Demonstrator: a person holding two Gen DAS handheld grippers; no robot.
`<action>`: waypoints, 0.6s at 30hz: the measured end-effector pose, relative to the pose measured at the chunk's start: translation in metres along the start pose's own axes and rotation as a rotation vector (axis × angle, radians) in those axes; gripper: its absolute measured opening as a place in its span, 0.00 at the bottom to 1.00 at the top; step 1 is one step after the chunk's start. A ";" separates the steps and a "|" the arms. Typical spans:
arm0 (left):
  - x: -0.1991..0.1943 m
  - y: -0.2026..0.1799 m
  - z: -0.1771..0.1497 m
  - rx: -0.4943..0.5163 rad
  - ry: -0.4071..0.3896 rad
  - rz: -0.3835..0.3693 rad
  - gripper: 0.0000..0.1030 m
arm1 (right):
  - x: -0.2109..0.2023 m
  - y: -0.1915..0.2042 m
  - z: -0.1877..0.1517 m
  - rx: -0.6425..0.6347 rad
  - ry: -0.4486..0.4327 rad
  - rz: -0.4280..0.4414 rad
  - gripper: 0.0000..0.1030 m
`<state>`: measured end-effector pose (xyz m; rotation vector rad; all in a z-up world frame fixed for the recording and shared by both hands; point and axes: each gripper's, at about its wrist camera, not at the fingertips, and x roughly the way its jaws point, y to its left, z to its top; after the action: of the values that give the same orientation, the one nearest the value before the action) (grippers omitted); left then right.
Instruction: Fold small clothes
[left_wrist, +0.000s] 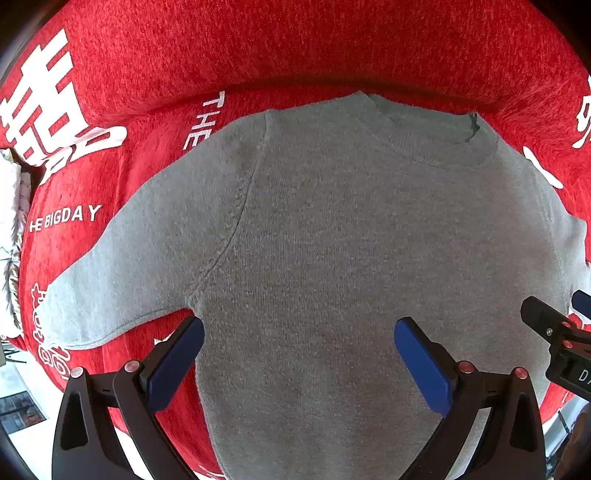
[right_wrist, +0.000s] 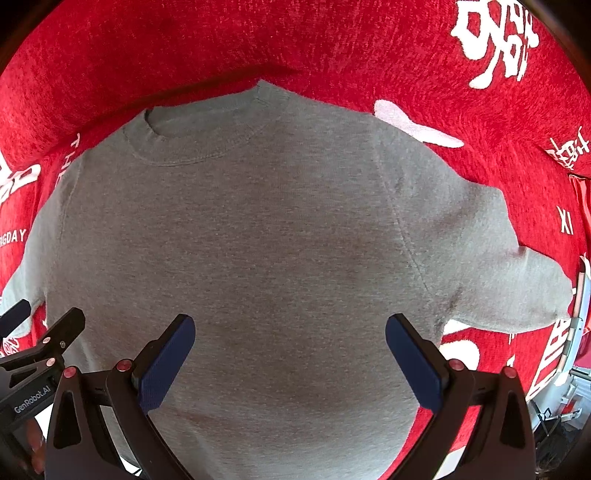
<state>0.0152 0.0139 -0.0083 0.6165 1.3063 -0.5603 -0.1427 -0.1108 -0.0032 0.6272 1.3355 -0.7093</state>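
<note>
Grey sweater (left_wrist: 332, 240) flat on red printed cloth (left_wrist: 295, 44), ahead of both sets of fingers. Left gripper (left_wrist: 299, 354) wide open, empty; its view shows the sweater's left sleeve (left_wrist: 122, 266). Right gripper (right_wrist: 290, 350) likewise; right sleeve (right_wrist: 517, 266) shows only there.

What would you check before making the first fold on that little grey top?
1. Grey top lies flat, front up, collar away from the cameras: ok.
2. Both sleeves spread out to the sides, left sleeve and right sleeve: ok.
3. Left hand-held gripper open and holding nothing: ok.
4. Right hand-held gripper open and holding nothing: ok.
5. Red printed cloth under the top looks smooth, nothing lying on the top: ok.
6. Bottom hem straight: cannot tell, it is out of both views.
</note>
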 end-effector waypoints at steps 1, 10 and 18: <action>0.000 0.000 0.000 -0.001 0.000 0.000 1.00 | 0.000 0.002 0.000 0.000 -0.001 0.000 1.00; 0.001 0.002 0.001 -0.003 0.005 -0.004 1.00 | 0.001 0.005 0.000 0.000 0.001 0.002 1.00; 0.003 0.005 0.000 -0.002 0.016 0.013 1.00 | 0.001 0.008 0.001 0.001 0.000 0.002 1.00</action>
<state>0.0196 0.0175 -0.0104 0.6286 1.3174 -0.5446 -0.1363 -0.1066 -0.0040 0.6296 1.3346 -0.7078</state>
